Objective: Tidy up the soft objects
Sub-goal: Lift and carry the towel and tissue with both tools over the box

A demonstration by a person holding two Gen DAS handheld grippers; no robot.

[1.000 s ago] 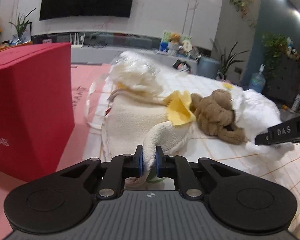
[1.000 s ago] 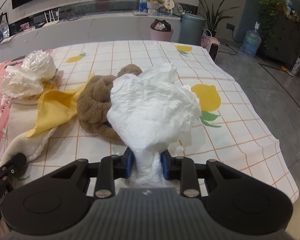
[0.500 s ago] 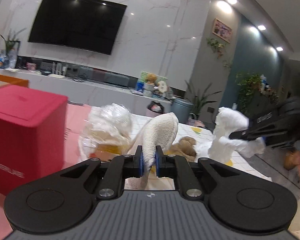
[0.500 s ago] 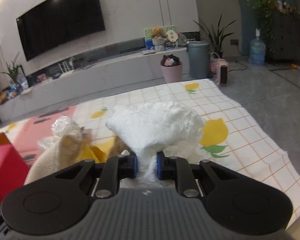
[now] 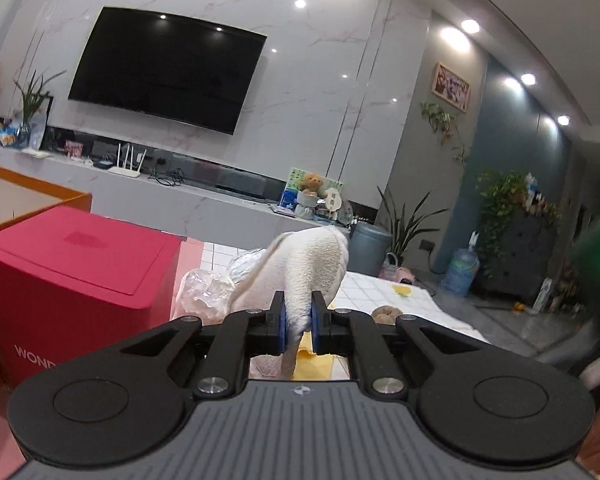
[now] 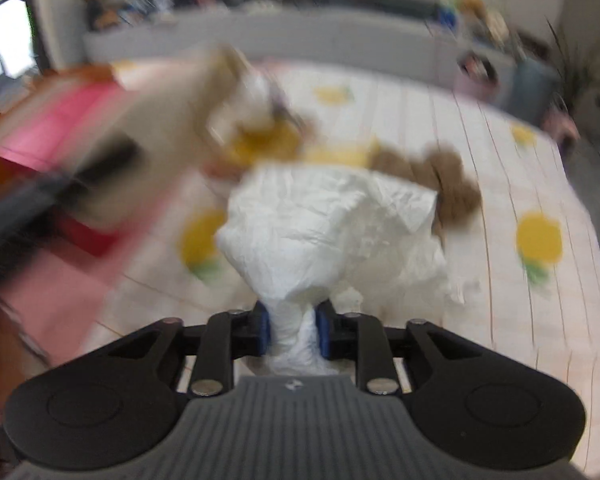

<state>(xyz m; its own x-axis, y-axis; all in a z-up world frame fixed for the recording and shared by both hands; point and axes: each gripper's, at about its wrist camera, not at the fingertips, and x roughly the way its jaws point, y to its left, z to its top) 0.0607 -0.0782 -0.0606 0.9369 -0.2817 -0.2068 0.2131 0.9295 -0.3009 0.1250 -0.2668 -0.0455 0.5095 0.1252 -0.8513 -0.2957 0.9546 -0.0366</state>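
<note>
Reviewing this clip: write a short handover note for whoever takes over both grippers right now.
Left gripper: shut on the cream towel, lifted above the table.
Right gripper: shut on the white crumpled paper, also held up.
On the tablecloth: brown plush, yellow cloth, clear plastic wrap.
Red box sits left, lid closed.
Done: two items picked. Left: place both, then sort the rest.

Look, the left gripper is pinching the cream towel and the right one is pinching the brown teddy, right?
Not quite. The left gripper does pinch the cream towel, but the right gripper pinches the crumpled white tissue; the right wrist view shows the brown teddy lying on the table.
</note>
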